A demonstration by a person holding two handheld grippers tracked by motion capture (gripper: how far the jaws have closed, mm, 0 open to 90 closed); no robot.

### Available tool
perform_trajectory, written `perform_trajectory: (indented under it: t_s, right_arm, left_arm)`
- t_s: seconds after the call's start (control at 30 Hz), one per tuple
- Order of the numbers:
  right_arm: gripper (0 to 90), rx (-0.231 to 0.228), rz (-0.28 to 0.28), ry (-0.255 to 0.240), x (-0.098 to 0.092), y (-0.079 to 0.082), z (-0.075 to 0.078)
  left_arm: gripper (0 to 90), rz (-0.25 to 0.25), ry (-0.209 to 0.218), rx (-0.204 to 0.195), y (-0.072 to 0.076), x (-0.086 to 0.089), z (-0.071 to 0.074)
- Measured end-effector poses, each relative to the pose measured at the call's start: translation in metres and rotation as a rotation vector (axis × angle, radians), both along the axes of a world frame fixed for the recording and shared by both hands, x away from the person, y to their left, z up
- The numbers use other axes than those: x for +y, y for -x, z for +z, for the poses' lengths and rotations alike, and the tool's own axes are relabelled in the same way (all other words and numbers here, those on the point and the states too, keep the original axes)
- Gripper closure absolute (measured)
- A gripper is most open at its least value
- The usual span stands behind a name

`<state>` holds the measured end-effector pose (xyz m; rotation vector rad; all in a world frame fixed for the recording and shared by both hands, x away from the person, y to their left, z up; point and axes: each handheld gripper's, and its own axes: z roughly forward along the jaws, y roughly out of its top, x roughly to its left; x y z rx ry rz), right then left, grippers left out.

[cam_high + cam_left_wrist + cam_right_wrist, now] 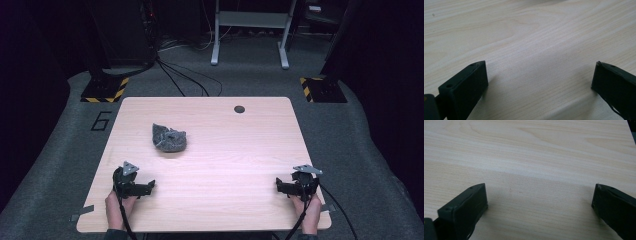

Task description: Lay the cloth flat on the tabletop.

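Note:
A crumpled grey cloth [169,138] lies on the light wooden table [225,150], left of centre and toward the back. My left gripper [149,186] rests near the front left of the table, held by a hand, well in front of the cloth. Its jaws stand wide apart over bare wood in the left gripper view [540,75], so it is open with nothing between them. My right gripper [280,186] sits near the front right corner, also held by a hand. It too is open over bare wood [540,196].
A dark round hole [239,109] sits near the table's back edge. Grey carpet surrounds the table, with cables [185,75] and a white frame's legs [250,35] behind. Black-and-yellow striped bases [105,90] stand at the back left and back right [320,89].

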<state>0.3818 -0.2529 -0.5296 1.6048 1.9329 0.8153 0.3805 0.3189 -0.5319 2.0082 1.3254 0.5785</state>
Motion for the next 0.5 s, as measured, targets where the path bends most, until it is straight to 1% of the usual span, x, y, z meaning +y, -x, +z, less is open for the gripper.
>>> perform_trajectory:
  t_s: [0.1,0.13,0.3,0.33,0.4,0.5]
  right_arm:
    - [0.0,0.000,-0.001,-0.001,0.0001,0.0000,0.0000]
    - [0.0,0.000,0.000,0.000,0.0001,0.0000,0.0000]
    - [0.0,0.000,0.000,0.000,0.0001,0.0001,0.0000]
    - [0.0,0.000,-0.001,0.000,0.0001,0.0001,0.0000]
    - [0.0,0.000,0.000,0.000,0.0001,0.0001,0.0000]
    - [0.0,0.000,-0.001,0.000,0.0001,0.0001,0.0000]
  left_arm:
    - [0.2,-0.003,0.000,0.000,-0.0002,0.0002,0.0001]
    - [0.2,-0.011,-0.001,0.011,-0.0002,0.0009,0.0009]
    - [0.2,-0.009,-0.005,0.014,-0.0006,0.0014,0.0011]
    - [0.2,0.003,0.002,0.003,-0.0007,0.0006,0.0002]
    - [0.2,0.020,0.003,0.000,-0.0008,0.0005,0.0000]
    - [0.2,0.032,0.003,0.005,-0.0017,0.0014,0.0003]
